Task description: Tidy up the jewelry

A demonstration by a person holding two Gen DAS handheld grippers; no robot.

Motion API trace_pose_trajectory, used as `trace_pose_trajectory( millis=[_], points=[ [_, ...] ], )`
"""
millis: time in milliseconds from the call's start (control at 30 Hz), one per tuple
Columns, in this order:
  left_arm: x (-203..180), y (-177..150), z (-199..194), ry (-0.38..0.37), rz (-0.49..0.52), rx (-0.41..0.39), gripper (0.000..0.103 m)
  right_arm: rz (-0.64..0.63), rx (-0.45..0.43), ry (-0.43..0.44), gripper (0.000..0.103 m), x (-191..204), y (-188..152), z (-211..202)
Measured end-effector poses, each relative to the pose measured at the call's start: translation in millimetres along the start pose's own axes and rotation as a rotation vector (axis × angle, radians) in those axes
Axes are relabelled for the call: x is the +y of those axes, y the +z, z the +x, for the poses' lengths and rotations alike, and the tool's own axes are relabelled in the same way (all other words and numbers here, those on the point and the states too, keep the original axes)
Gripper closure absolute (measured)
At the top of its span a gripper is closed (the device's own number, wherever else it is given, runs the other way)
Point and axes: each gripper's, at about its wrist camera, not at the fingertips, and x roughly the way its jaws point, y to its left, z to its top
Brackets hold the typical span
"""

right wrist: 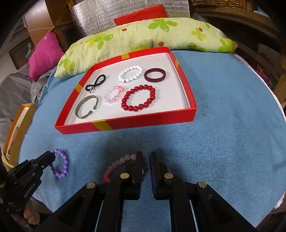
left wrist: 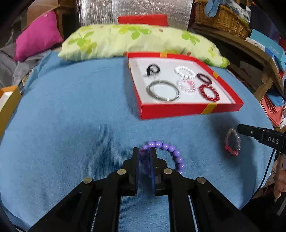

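Note:
A red box lid (left wrist: 178,110) (right wrist: 135,123) with a white floor lies on the blue cloth. In it lie a red bead bracelet (right wrist: 138,98), a white bead bracelet (right wrist: 130,73), a pink bead bracelet (right wrist: 113,94), a dark ring bangle (right wrist: 154,75), a metal cuff (right wrist: 86,107) and a black clasp (right wrist: 95,83). My left gripper (left wrist: 146,153) is shut on a purple bead bracelet (left wrist: 171,151) (right wrist: 61,163) on the cloth. My right gripper (right wrist: 146,160) is almost closed, with nothing between its fingers, beside a pink and red bracelet (right wrist: 118,165) (left wrist: 232,141).
A green flowered pillow (right wrist: 143,35) lies behind the box. A pink cushion (left wrist: 37,35) and an orange box (left wrist: 9,100) are at the left. Wicker baskets and clutter (left wrist: 223,16) stand at the right.

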Motion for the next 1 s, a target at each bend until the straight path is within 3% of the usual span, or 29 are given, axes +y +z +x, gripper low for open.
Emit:
trace_pose_trajectory(
  millis=[67, 100, 133, 167, 233, 400, 533, 600, 633, 667, 800, 967, 1000],
  points=[
    [2, -2, 2, 0.003, 0.002, 0.014, 0.08, -0.007, 0.024, 0.009, 0.09, -1, 0, 2],
    [2, -3, 2, -0.001, 0.006, 0.018, 0.061, -0.009, 0.036, 0.015, 0.086, -1, -1, 3],
    [3, -4, 1, -0.002, 0.011, 0.013, 0.044, -0.014, 0.041, 0.02, 0.073, -1, -2, 3],
    [2, -5, -1, 0.004, 0.02, 0.001, 0.04, -0.027, 0.045, 0.027, 0.055, 1, -3, 3],
    [2, -7, -4, -0.005, 0.044, -0.003, 0.039, -0.056, 0.047, 0.038, 0.031, 5, -5, 2],
    [3, -12, -2, -0.062, 0.059, 0.032, 0.033, -0.186, 0.013, 0.031, 0.031, 22, -15, -3],
    [-1, -13, -2, -0.056, 0.079, 0.037, 0.03, -0.252, 0.02, -0.012, 0.031, 30, -20, 5],
    [-3, -14, -1, -0.048, 0.086, 0.037, 0.03, -0.29, -0.015, -0.026, 0.031, 34, -24, 4],
    [-4, -14, 0, -0.043, 0.089, 0.037, 0.03, -0.303, -0.018, -0.033, 0.037, 36, -25, 5],
    [-4, -13, 0, -0.038, 0.088, 0.039, 0.03, -0.308, -0.021, -0.035, 0.057, 36, -25, 5],
    [-4, -11, -2, -0.044, 0.074, 0.037, 0.03, -0.298, -0.028, -0.062, 0.093, 34, -23, 7],
    [-7, -11, 3, -0.013, 0.077, 0.032, 0.03, -0.198, -0.023, -0.081, 0.094, 17, -12, 8],
    [-8, -10, 4, -0.003, 0.08, 0.027, 0.035, -0.186, -0.02, -0.079, 0.094, 15, -11, 8]
  ],
)
